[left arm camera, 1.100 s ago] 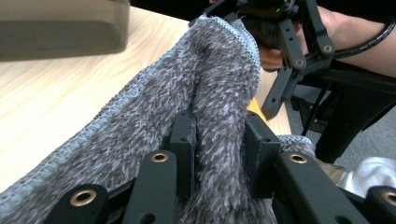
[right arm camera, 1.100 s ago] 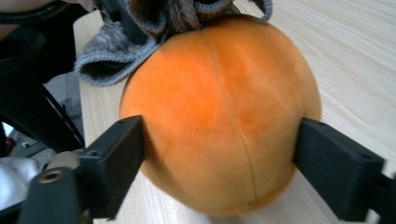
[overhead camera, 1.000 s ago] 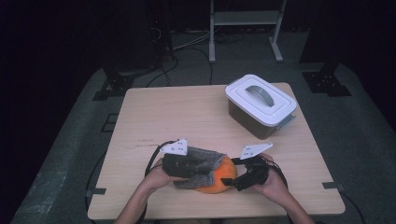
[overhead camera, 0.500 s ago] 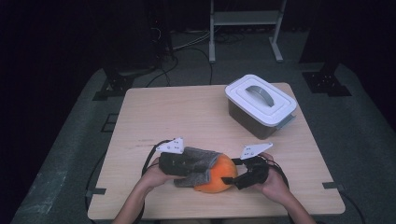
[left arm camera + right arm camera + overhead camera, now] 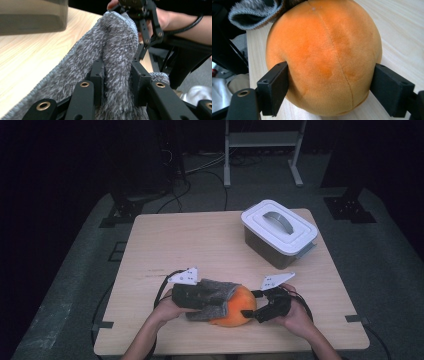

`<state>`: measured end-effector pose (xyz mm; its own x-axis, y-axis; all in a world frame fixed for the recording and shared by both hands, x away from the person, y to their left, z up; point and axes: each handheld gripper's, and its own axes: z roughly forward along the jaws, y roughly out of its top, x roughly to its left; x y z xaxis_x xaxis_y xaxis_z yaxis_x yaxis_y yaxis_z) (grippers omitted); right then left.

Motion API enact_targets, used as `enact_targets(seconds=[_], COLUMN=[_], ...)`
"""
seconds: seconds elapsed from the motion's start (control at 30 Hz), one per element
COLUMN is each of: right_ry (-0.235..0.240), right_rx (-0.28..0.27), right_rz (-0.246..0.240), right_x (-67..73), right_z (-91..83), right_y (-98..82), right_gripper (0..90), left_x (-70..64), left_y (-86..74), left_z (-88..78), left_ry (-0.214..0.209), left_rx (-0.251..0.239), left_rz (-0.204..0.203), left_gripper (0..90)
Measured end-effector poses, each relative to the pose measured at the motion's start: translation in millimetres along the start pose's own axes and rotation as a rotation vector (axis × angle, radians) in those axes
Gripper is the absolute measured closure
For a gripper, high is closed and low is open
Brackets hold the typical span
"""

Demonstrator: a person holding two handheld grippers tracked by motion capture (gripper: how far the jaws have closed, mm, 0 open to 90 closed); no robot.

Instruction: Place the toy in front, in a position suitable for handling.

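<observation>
behind the orange plush ball (image 5: 235,309), lidded container (image 5: 278,232), apparently well apart

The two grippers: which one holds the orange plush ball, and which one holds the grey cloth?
The right gripper clamps the orange plush ball between its jaws. The left gripper pinches a fold of the fuzzy grey cloth instead.

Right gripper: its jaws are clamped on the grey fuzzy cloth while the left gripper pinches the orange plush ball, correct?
Swapped. The right gripper grips the orange plush ball, as the right gripper view shows; the left gripper pinches the grey fuzzy cloth, as the left gripper view shows.
</observation>
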<state>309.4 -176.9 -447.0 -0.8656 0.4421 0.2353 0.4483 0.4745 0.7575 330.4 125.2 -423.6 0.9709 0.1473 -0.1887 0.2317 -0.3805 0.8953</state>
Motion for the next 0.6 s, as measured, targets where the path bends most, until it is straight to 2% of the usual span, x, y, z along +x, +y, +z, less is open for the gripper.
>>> enact_targets(seconds=[0.17,0.23,0.37,0.5,0.6], right_ry=[0.023,0.008,-0.028,-0.057,-0.037], right_rx=[-0.011,-0.015,-0.065,-0.047,-0.036], right_rz=[0.032,0.009,-0.013,-0.056,-0.031], right_x=[-2.2,0.1,5.7,10.2,6.4], right_z=[-4.1,-8.0,-12.6,-4.9,-4.2], right_y=[0.6,3.8,9.8,11.0,8.4], right_gripper=[17.6,17.5,15.1,13.5,19.7], left_x=[5.7,4.5,0.2,-4.8,-1.3], left_y=[-7.1,-6.9,-2.9,0.0,-2.4], left_z=[-5.0,-3.6,4.0,10.5,7.6], left_ry=[0.025,0.034,0.015,0.001,0.006], left_rx=[0.002,0.001,-0.015,-0.009,-0.014], left_rz=[-0.032,-0.026,-0.017,0.009,0.000], left_gripper=[68.1,67.9,67.6,67.0,67.1])
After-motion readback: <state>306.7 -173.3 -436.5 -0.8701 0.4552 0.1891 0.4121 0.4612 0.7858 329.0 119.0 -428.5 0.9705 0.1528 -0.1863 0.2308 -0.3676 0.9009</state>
